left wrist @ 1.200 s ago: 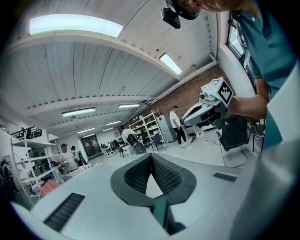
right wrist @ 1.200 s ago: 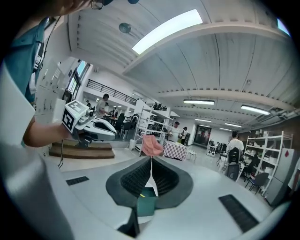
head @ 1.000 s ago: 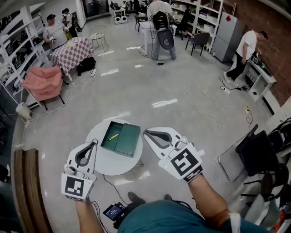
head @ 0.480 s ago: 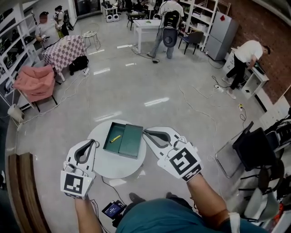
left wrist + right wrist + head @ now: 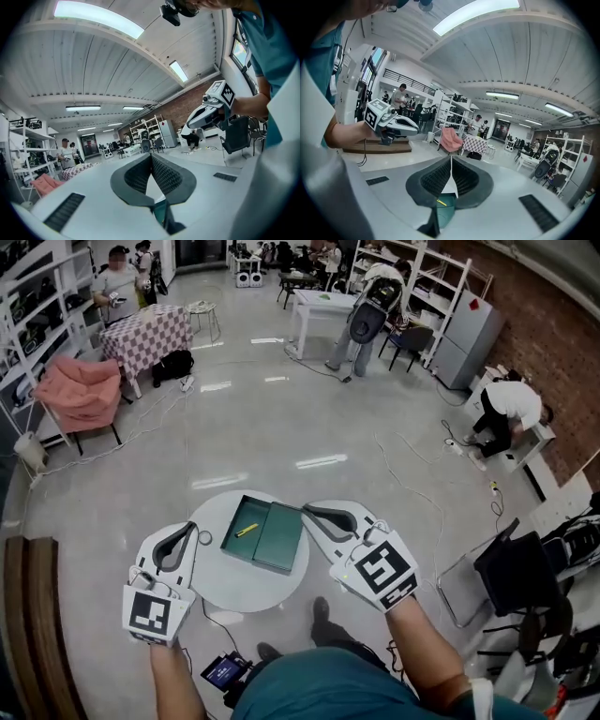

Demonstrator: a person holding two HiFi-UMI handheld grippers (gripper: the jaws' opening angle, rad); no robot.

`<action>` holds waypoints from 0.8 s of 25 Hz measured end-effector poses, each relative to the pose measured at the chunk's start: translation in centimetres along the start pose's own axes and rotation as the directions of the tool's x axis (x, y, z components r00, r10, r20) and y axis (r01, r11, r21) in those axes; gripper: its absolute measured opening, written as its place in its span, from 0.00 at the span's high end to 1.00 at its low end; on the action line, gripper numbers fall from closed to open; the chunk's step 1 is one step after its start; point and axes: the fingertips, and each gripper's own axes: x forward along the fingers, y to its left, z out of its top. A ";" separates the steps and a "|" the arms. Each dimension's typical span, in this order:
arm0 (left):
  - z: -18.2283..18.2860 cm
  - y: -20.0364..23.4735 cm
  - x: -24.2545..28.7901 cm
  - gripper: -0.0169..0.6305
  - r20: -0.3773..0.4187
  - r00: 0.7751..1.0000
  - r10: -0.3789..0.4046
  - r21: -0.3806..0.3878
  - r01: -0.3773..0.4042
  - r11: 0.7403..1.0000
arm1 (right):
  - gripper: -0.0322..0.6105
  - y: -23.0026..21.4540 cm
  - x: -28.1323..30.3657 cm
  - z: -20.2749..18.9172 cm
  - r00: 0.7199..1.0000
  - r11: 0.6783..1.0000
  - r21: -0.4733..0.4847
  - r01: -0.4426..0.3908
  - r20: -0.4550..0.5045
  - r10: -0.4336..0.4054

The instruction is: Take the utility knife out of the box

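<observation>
An open green box (image 5: 246, 523) lies on a small round white table (image 5: 234, 589), its lid (image 5: 281, 538) folded flat to the right. A yellow utility knife (image 5: 247, 531) rests inside the box tray. My left gripper (image 5: 193, 528) hovers over the table's left edge, shut and empty. Just right of the lid, my right gripper (image 5: 307, 512) is shut too, with nothing held. In the right gripper view the knife (image 5: 441, 202) and the box (image 5: 447, 208) show below the closed jaws. A corner of the box (image 5: 161, 212) shows in the left gripper view.
A small device with a screen (image 5: 223, 671) and a cable lie on the floor by the person's feet. A black folding chair (image 5: 511, 573) stands at the right, a wooden bench (image 5: 28, 615) at the left. A pink chair (image 5: 80, 395), a checkered table (image 5: 145, 334) and several people are farther off.
The head view has shifted, so the table and box sit slightly further right and lower. Both grippers keep their places beside the box and remain shut.
</observation>
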 end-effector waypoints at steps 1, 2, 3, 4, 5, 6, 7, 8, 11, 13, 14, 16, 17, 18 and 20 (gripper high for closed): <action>-1.0 1.8 -1.0 0.95 -0.003 1.000 0.013 -0.003 -0.013 1.000 | 0.89 0.9 2.0 0.5 1.000 1.000 -0.001 -0.012 0.002 0.012; -2.0 3.3 -1.7 0.95 -0.007 1.000 0.027 -0.004 -0.027 1.000 | 0.89 1.6 3.8 0.8 1.000 1.000 -0.001 -0.025 0.005 0.025; -2.6 4.4 -2.1 0.95 -0.013 0.999 0.041 -0.003 -0.041 0.999 | 0.89 1.8 5.2 1.0 0.999 0.999 -0.002 -0.038 0.010 0.038; -3.0 5.0 -2.2 0.95 -0.020 0.998 0.057 -0.001 -0.057 0.998 | 0.89 1.6 6.1 1.1 0.998 0.999 -0.004 -0.053 0.015 0.053; -3.1 5.4 -2.2 0.95 -0.028 0.997 0.075 0.001 -0.075 0.997 | 0.89 1.1 6.7 1.2 0.997 0.998 -0.005 -0.068 0.022 0.068; -3.1 5.8 -2.2 0.95 -0.036 0.995 0.095 0.001 -0.095 0.995 | 0.89 0.6 7.3 1.4 0.996 0.996 -0.005 -0.084 0.029 0.084; -3.0 6.2 -2.2 0.95 -0.043 0.992 0.117 0.000 -0.117 0.993 | 0.89 0.2 7.9 1.5 0.994 0.995 -0.006 -0.103 0.035 0.103; -3.0 6.7 -2.2 0.95 -0.053 0.989 0.141 -0.001 -0.141 0.990 | 0.89 -0.3 8.7 1.6 0.991 0.992 -0.008 -0.124 0.041 0.125; -3.6 8.4 -2.0 0.95 -0.089 0.975 0.205 0.000 -0.206 0.979 | 0.89 -1.6 12.1 1.7 0.980 0.982 -0.020 -0.188 0.059 0.189; -4.1 9.8 -1.5 0.95 -0.115 0.965 0.236 0.004 -0.237 0.971 | 0.89 -2.3 14.6 1.8 0.970 0.973 -0.020 -0.232 0.064 0.233; -4.4 10.5 -1.2 0.95 -0.127 0.960 0.251 0.003 -0.253 0.968 | 0.89 -2.5 15.8 1.8 0.964 0.967 -0.019 -0.256 0.064 0.257; -4.8 11.4 0.0 0.95 -0.144 0.951 0.273 0.002 -0.276 0.961 | 0.89 -3.2 17.7 1.5 0.953 0.955 -0.022 -0.296 0.060 0.297; -5.1 11.5 0.8 0.95 -0.149 0.948 0.280 0.001 -0.283 0.959 | 0.89 -3.7 18.4 1.0 0.948 0.950 -0.026 -0.311 0.057 0.312; -5.5 11.4 1.6 0.95 -0.156 0.945 0.286 -0.002 -0.290 0.957 | 0.89 -4.2 18.9 0.5 0.943 0.945 -0.029 -0.327 0.054 0.328; -6.4 11.3 2.9 0.95 -0.176 0.938 0.297 -0.008 -0.303 0.953 | 0.89 -5.0 20.3 -0.6 0.932 0.933 -0.033 -0.359 0.047 0.360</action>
